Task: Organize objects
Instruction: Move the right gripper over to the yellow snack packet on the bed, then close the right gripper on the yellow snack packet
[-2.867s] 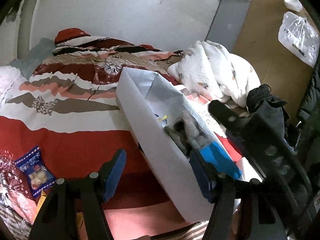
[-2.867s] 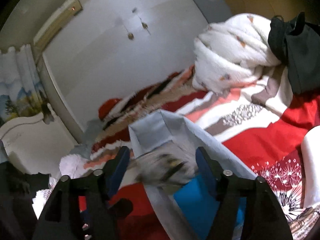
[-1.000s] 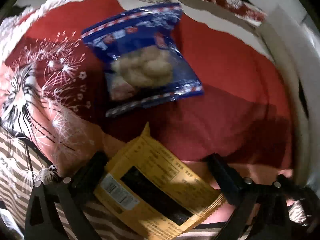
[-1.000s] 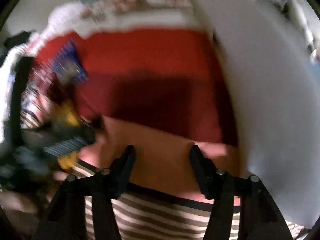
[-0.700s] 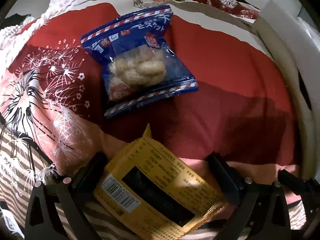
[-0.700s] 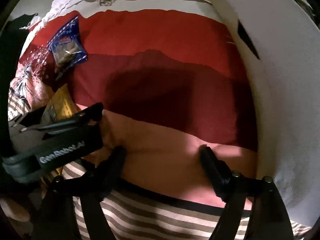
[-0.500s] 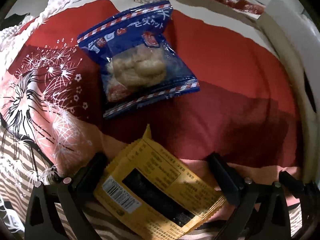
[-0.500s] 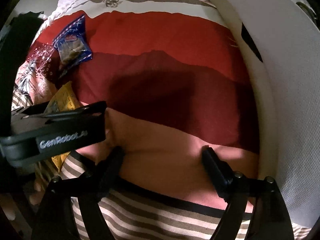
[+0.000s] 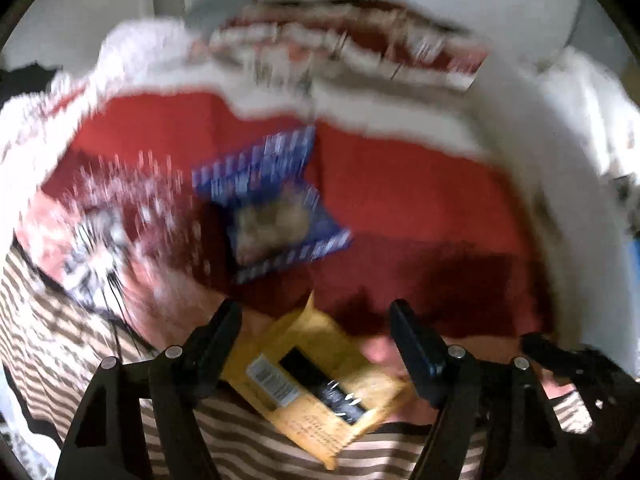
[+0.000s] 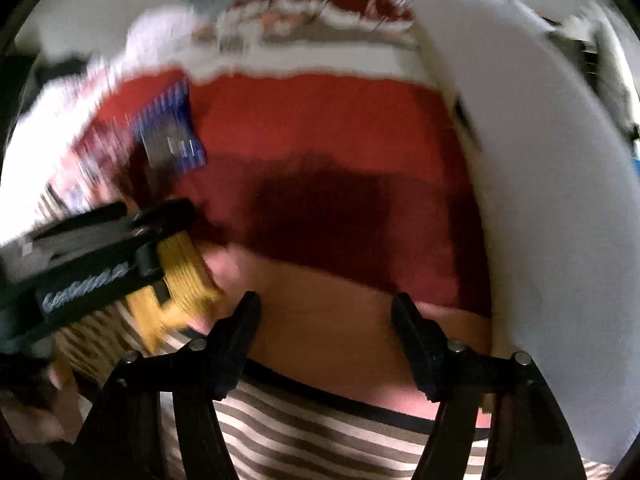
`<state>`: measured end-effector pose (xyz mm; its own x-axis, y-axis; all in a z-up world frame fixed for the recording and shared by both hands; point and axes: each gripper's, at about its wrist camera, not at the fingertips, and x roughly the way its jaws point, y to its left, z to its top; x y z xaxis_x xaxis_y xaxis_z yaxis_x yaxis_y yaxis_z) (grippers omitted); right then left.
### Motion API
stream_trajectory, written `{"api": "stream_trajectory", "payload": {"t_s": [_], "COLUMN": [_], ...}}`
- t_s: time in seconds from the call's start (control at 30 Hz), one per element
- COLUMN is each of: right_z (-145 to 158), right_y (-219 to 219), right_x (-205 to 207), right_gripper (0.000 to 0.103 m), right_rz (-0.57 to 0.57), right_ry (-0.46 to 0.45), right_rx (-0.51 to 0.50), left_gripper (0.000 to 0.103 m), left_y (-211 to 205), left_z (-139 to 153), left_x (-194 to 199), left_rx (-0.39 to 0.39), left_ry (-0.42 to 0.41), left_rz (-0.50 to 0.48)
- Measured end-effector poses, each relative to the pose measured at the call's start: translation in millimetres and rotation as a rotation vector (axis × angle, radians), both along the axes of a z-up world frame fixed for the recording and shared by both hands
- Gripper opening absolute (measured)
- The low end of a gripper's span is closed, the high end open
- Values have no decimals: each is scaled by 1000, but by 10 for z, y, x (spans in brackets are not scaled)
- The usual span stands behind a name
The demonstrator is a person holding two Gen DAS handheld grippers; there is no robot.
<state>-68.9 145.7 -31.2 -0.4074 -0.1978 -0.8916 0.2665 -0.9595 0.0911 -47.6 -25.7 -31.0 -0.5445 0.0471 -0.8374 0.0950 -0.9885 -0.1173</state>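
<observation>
- Bedspread [image 9: 400,184], red with white and striped bands, fills both blurred views; white storage bin [image 10: 532,184] stands on it at the right.
- Blue snack bag [image 9: 276,204] lies flat on the red band, well apart from the bin.
- Yellow packet [image 9: 320,380] sits between the left gripper [image 9: 316,344] jaws, which have just been closing on it (contact not clear, so grip is a guess).
- Right gripper [image 10: 324,336] has been narrowing, nothing between its jaws.
- Step: picking up the packet; next, likely carry it over the bin rim.
</observation>
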Motion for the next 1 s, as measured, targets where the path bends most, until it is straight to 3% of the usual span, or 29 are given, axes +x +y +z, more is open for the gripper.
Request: {"api": "stream_trajectory", "payload": {"t_s": [0.1,0.23,0.27,0.3,0.33,0.4,0.5,0.63,0.7,0.83,0.9,1.0], "right_z": [263,588,631,688,667,608,545,534,634,792,809,807], "right_y": [166,269,258,270,308,308,253,139,148,255,257,176], "right_x": [96,152,154,174,241,216,240,267,385,589,593,625], "right_gripper": [67,65,58,52,38,31,31,35,39,65,66,66], "right_rz": [-55,-83,-88,-88,-89,-102,-105,-92,-106,-103,-91,-105], "right_ry": [102,268,302,319,316,289,305,371,444,553,553,582], "right_rx": [-170,-278,-287,-308,-330,-364,-276,-214,-199,-286,-299,-227], "left_gripper": [74,74,73,66,57,53,53,62,69,69,69,69], "left_y": [-43,-78,-142,-170,-198,-227,-265,-225,-230,-478,-598,-578], "left_z": [268,494,536,580,607,672,733,868,927,942,893,857], "left_x": [203,237,181,148,200,286,390,575,637,540,473,453], "left_rx": [-32,-14,3,19,33,75,60,-119,-147,37,93,0], "left_ry": [133,260,282,298,307,335,399,547,602,484,415,406], "left_rz": [-4,10,4,-1,5,19,53,113,124,153,175,208]}}
